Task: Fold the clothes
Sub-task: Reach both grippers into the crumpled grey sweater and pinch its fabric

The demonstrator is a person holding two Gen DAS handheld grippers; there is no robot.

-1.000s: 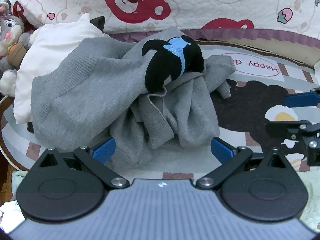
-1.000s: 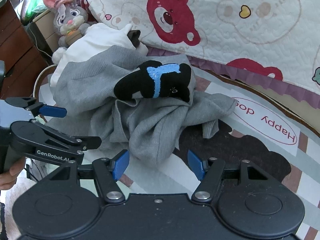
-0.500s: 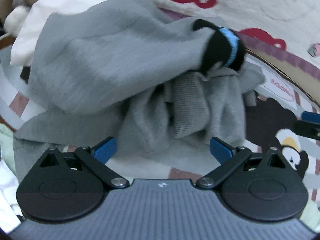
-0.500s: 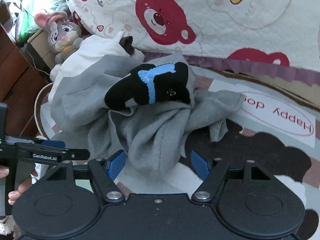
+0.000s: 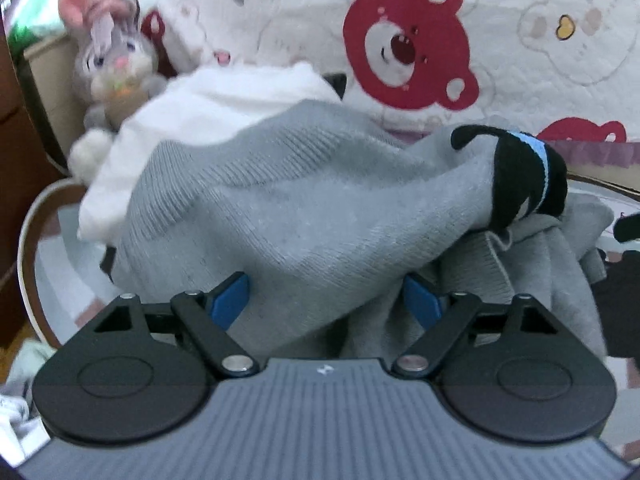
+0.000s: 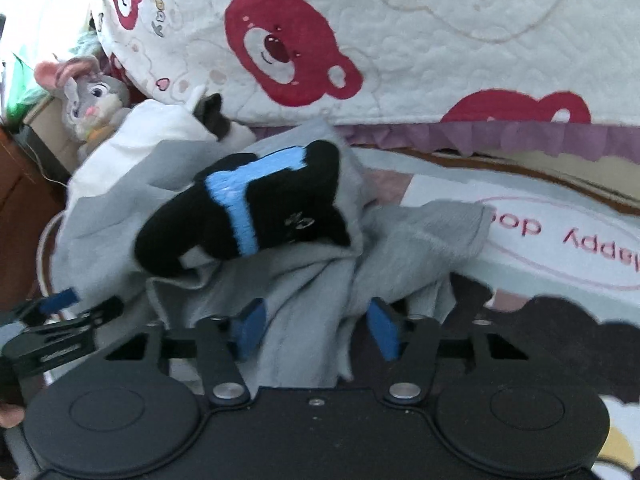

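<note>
Left hand-held gripper [image 5: 326, 300]: jaws wide, grey fabric lying between the blue pads, not clamped. The grey sweater [image 5: 280, 216], with a black-and-blue patch [image 6: 244, 216], is crumpled on the printed mat [image 6: 560, 240]. Right hand-held gripper [image 6: 314, 334]: jaws wide, straddling a sweater fold.

You are looking at a grey sweater [image 5: 304, 216] of soft matt knit, ribbing showing at centre frame, with a black fuzzy patch [image 6: 248, 216] carrying a blue stripe. Behind it, at upper frame, a quilted cloth bedspread [image 6: 460, 64] is showing stitched, puffy relief. The left gripper [image 5: 326, 304] and right gripper [image 6: 316, 332] are presenting matt black plastic bodies, dull blue pads and shiny metal rivets. At upper left, a plush rabbit [image 5: 110, 64] is appearing furry.
</note>
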